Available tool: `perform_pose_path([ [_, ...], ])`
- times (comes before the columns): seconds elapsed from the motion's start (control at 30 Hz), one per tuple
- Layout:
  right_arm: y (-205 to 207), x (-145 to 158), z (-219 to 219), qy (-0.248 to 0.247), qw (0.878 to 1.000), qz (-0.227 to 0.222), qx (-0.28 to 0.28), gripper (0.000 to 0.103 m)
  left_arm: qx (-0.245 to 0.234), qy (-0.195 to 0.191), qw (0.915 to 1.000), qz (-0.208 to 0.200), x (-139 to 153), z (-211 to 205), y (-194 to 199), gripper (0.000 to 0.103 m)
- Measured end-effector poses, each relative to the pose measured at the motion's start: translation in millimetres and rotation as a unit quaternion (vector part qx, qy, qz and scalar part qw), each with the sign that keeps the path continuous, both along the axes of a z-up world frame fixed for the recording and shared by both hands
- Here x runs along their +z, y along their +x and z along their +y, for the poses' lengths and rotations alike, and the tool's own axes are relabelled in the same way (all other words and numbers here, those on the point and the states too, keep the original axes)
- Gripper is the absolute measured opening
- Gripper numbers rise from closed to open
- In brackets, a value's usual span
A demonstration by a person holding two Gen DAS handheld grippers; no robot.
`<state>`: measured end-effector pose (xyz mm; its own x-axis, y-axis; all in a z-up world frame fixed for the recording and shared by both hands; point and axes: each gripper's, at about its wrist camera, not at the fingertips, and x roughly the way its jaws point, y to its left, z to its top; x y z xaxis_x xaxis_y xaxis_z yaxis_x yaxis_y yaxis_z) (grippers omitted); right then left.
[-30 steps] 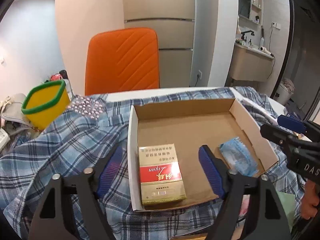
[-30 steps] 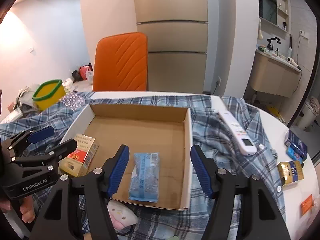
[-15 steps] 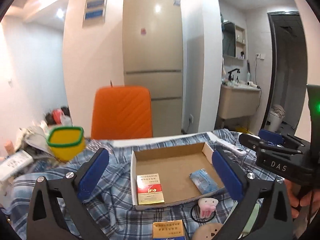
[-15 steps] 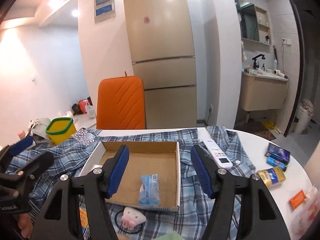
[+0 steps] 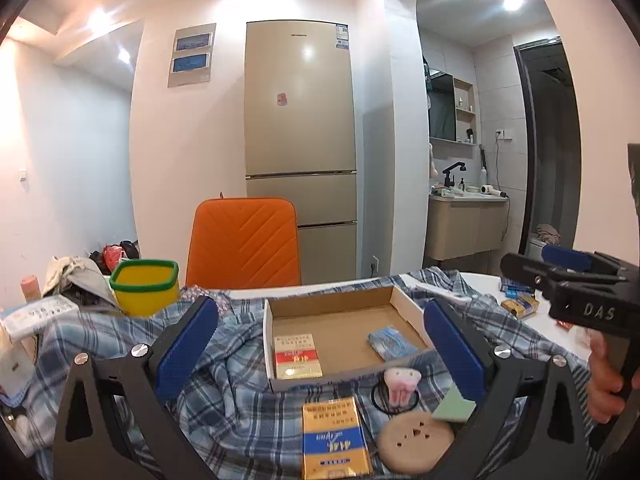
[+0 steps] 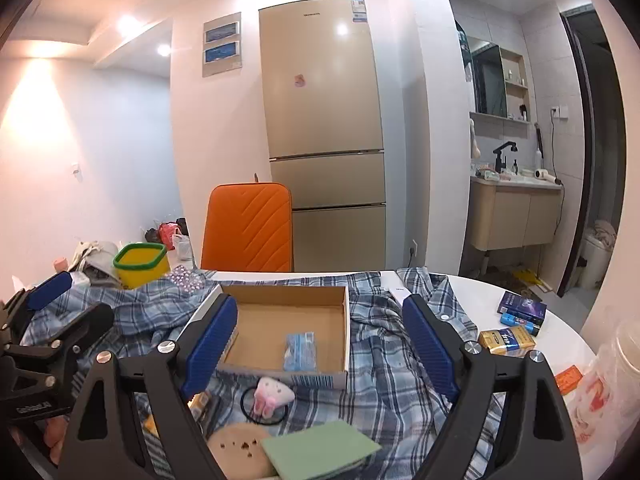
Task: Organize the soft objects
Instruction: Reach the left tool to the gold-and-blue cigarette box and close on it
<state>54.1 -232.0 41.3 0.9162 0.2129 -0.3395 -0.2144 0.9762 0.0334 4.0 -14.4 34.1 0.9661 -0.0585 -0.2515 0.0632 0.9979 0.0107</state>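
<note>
both wrist views look level across the table from its near edge, sharing the cardboard box and fridge.

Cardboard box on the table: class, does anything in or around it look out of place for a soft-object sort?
Yes: a rigid red-and-gold carton lies inside the cardboard box beside the soft blue packet, while the pink plush hair tie lies outside it.

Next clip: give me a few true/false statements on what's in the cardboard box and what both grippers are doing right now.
1. The cardboard box holds a red-and-gold carton and a blue packet. True.
2. The pink plush hair tie lies inside the box. False: it lies on the plaid cloth in front of it.
3. The left gripper grips the carton. False: it is open and empty.
4. The right gripper is open. True.
</note>
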Motion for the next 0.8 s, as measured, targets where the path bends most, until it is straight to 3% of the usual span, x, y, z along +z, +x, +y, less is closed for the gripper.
perform_pose_path([
  [0.1,-10.0,-8.8,-2.0,0.000,1.000,-0.006,-0.008,0.089,0.003,0.002,1.0000,0.008,-12.6,1.0,-3.0,0.103],
  [0.2,-14.1,-21.9,-3.0,0.003,1.000,-0.008,-0.015,0.103,0.008,-0.002,0.9999,0.013,-23.2,4.9,-3.8,0.103],
  [0.4,-17.1,-48.1,-3.3,0.000,0.999,-0.010,-0.033,0.103,0.009,-0.041,0.9979,0.050,-35.2,18.9,7.6,0.103],
  [0.57,-15.4,-48.8,-5.9,0.006,0.999,-0.008,-0.037,0.103,0.004,-0.047,0.9942,0.096,-45.5,25.6,21.0,0.103],
  [0.8,-13.9,-50.2,-9.3,0.012,0.999,0.000,-0.041,0.103,0.004,-0.041,0.9921,0.119,-53.2,23.1,24.3,0.103],
])
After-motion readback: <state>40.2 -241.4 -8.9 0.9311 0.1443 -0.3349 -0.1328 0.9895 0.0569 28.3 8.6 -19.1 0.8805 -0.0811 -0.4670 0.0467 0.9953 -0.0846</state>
